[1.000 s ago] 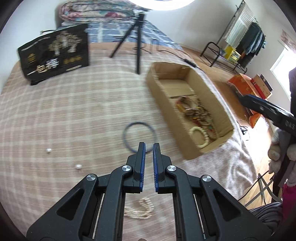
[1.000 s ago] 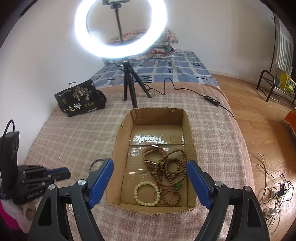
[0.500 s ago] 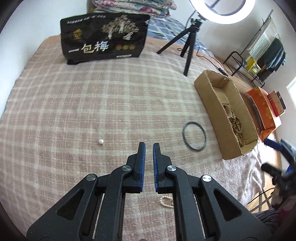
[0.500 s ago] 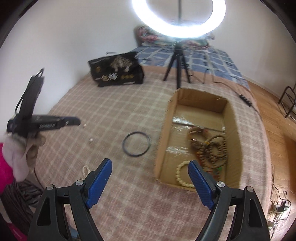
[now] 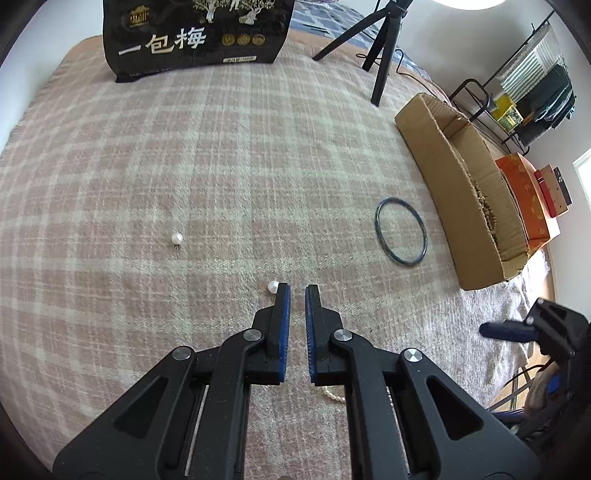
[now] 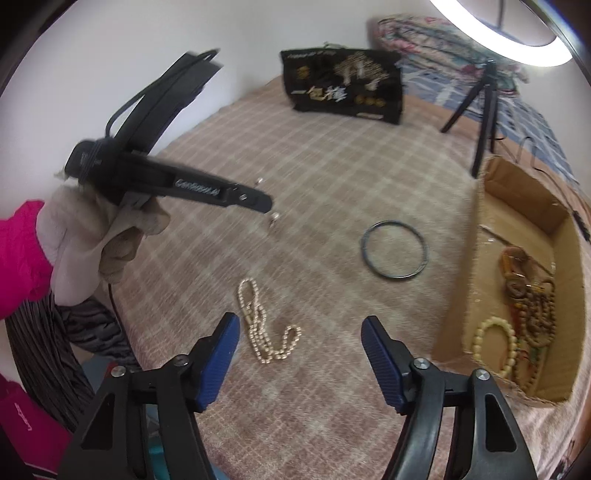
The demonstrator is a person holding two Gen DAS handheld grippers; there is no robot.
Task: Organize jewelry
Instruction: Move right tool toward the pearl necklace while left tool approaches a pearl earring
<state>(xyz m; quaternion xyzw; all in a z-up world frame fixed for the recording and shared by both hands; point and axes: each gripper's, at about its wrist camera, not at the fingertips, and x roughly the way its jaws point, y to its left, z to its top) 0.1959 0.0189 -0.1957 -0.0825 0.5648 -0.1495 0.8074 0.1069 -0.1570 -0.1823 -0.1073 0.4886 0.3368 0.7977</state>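
Observation:
My left gripper (image 5: 297, 288) is shut with a narrow gap and empty, low over the plaid blanket. A pearl earring (image 5: 272, 286) lies just left of its left fingertip; a second pearl earring (image 5: 177, 238) lies farther left. A dark bangle (image 5: 400, 235) lies to the right, near the cardboard box (image 5: 447, 158). A pearl necklace (image 6: 263, 325) lies between and just beyond my open, empty right gripper (image 6: 300, 328). The box (image 6: 491, 266) holds several bead bracelets (image 6: 532, 306). The left gripper also shows in the right wrist view (image 6: 267, 205), over the earrings.
A black gift bag (image 5: 195, 33) stands at the far side of the bed. A ring-light tripod (image 5: 384, 44) stands beside the box. An orange box (image 5: 524, 199) and a clothes rack (image 5: 524, 85) are off the bed's right side.
My left gripper has swung left and dropped low towards the pearl earrings. My right gripper has swung left from above the box to above the pearl necklace.

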